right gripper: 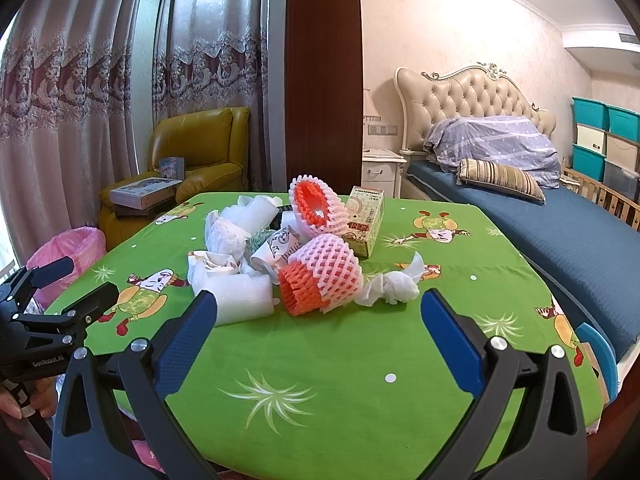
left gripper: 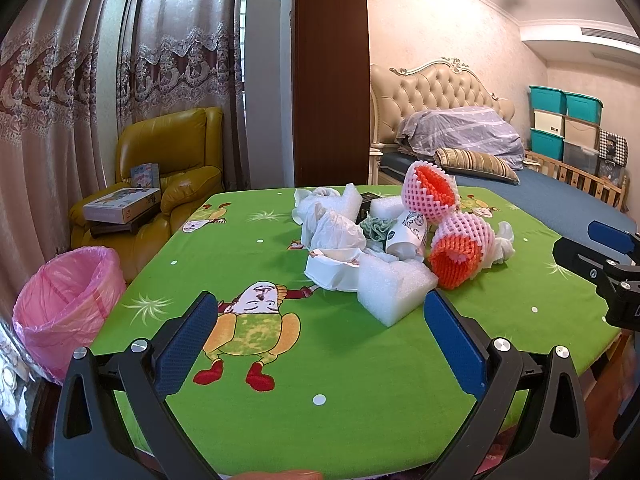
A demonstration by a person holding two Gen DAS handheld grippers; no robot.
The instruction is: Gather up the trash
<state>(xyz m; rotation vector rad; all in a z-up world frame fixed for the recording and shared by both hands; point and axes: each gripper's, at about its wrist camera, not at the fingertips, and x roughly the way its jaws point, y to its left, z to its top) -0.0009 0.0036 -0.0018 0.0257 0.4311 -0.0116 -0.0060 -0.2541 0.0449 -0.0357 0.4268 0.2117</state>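
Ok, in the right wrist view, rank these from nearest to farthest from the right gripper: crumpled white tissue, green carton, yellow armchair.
From the right gripper:
1. Crumpled white tissue, just ahead, slightly right.
2. Green carton, behind the trash pile, standing on the table.
3. Yellow armchair, off the table, far left by the curtains.

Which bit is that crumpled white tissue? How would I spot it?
Start at the green cartoon tablecloth and find the trash heap in its middle. On the heap's right edge, beside the nearer pink-and-orange foam fruit net, lies the crumpled white tissue, twisted and papery where its neighbours are foam.
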